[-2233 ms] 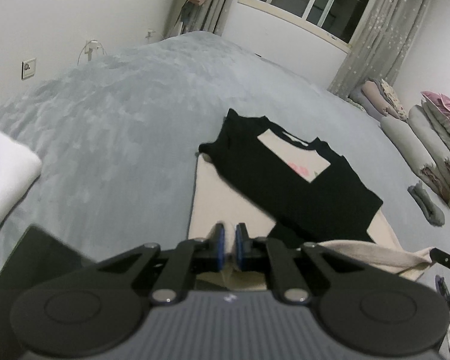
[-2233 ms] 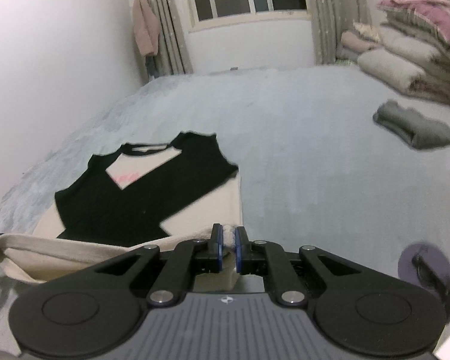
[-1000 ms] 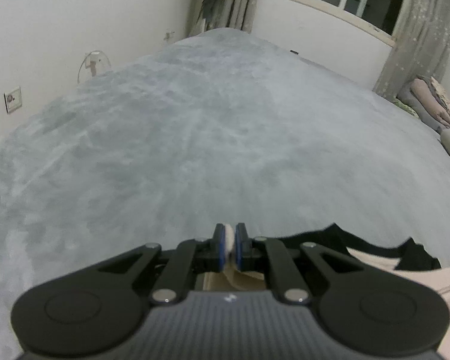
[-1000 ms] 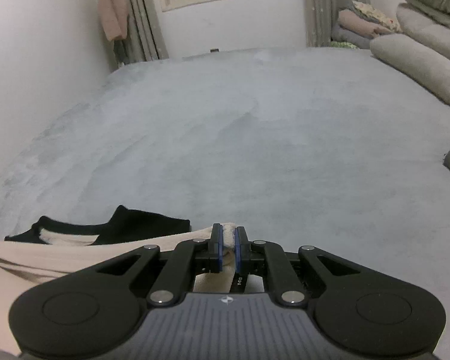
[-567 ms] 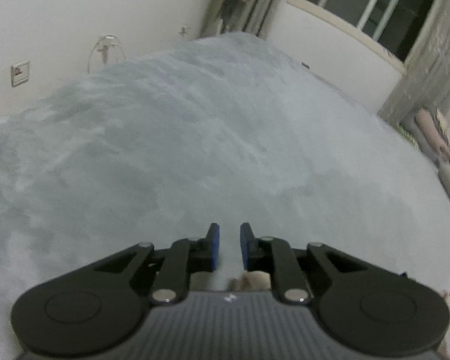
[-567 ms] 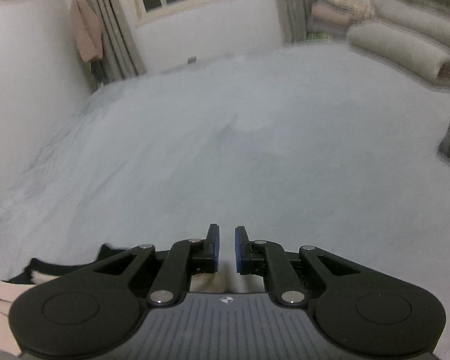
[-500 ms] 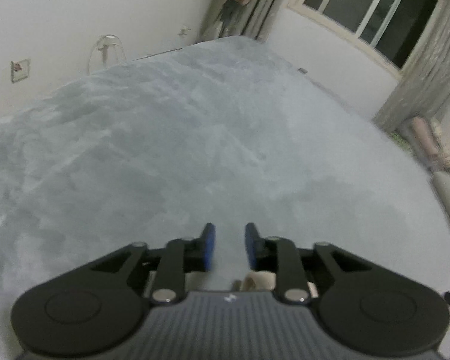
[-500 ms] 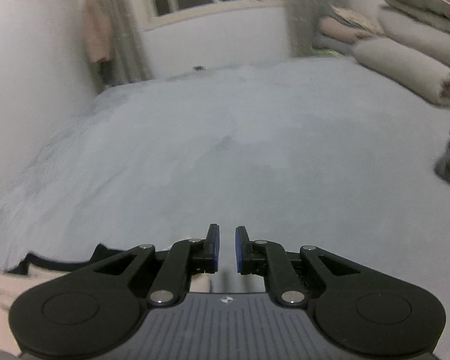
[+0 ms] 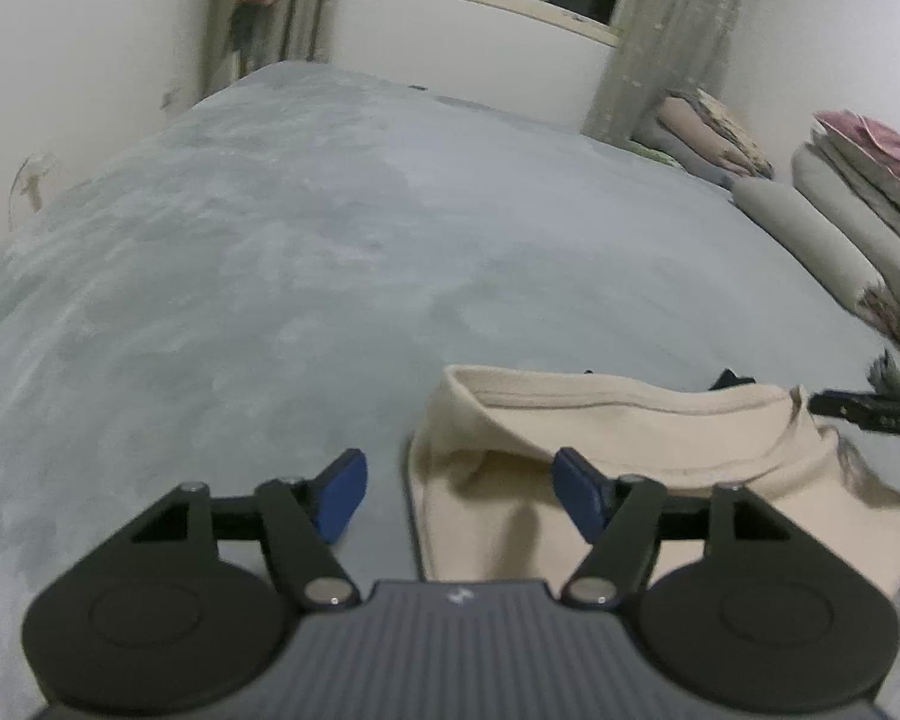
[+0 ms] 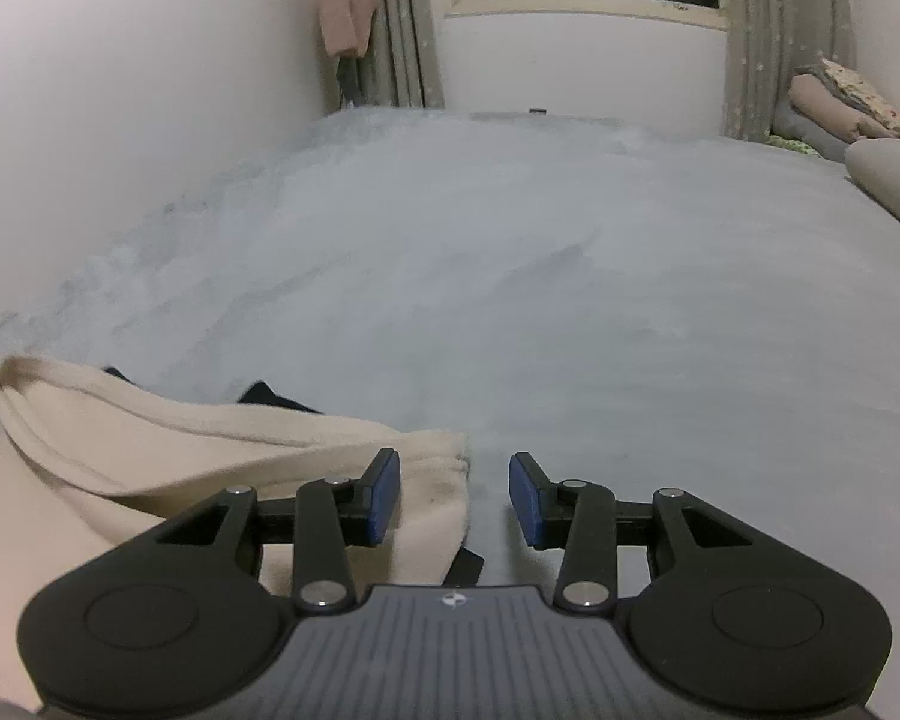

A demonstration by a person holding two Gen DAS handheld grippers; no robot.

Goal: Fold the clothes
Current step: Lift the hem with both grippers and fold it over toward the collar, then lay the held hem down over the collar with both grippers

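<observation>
Cream fabric of the shirt (image 9: 630,468) lies folded over on the grey bed (image 9: 270,270). We hold our left gripper (image 9: 459,495) and right gripper (image 10: 455,495) wide apart, empty, one beside each corner of the fold.

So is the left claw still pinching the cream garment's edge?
Apart. The left wrist view shows the left claw wide open, with the cream garment lying beyond its spread fingers, gripped by neither.
</observation>
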